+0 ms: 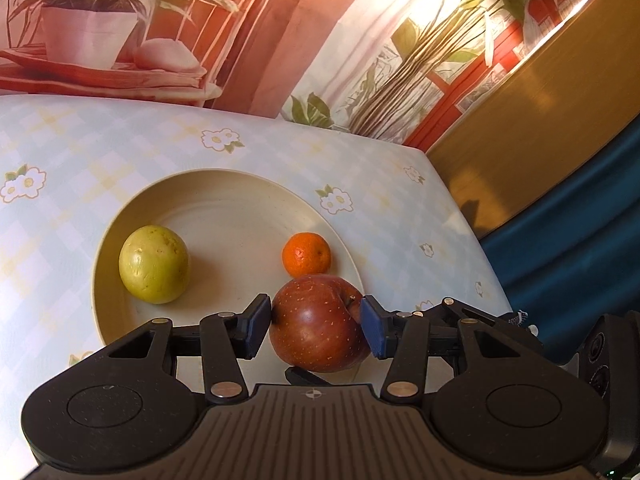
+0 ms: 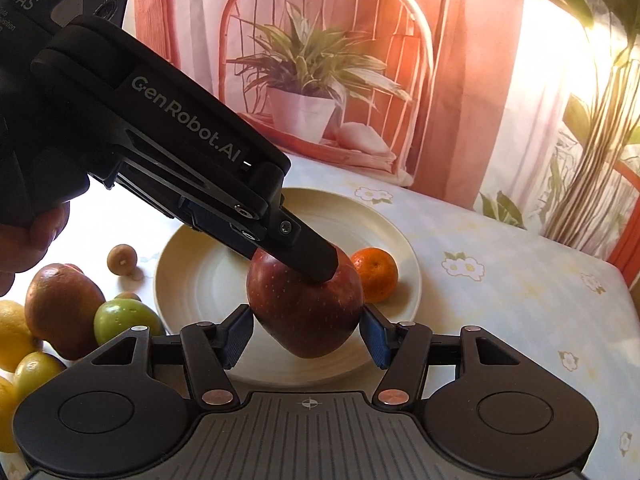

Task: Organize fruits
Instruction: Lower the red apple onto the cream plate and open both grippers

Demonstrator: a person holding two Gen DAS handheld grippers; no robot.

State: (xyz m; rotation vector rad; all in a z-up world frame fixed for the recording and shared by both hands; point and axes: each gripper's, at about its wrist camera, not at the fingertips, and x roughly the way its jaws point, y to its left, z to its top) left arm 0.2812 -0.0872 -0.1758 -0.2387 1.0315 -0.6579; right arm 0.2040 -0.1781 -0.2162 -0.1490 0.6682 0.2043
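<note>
A red apple (image 1: 316, 324) hangs just over the near rim of a cream plate (image 1: 224, 200). My left gripper (image 1: 316, 326) is shut on it, a blue pad pressed to each side. My right gripper (image 2: 308, 332) is shut on the same apple (image 2: 304, 312) from another side, and one of its fingers (image 1: 304, 376) shows below the fruit in the left wrist view. In the right wrist view a left finger (image 2: 316, 264) lies across the apple's top. A yellow-green round fruit (image 1: 154, 264) and a small mandarin (image 1: 306, 254) rest on the plate.
Left of the plate (image 2: 192, 280) lie loose fruits: a reddish-brown one (image 2: 60, 312), a green one (image 2: 120, 320), yellow ones (image 2: 12, 332) and a small brown one (image 2: 122, 260). A hand (image 2: 24, 240) holds the left gripper. The table's edge (image 1: 472, 232) drops off at the right; a printed curtain hangs behind.
</note>
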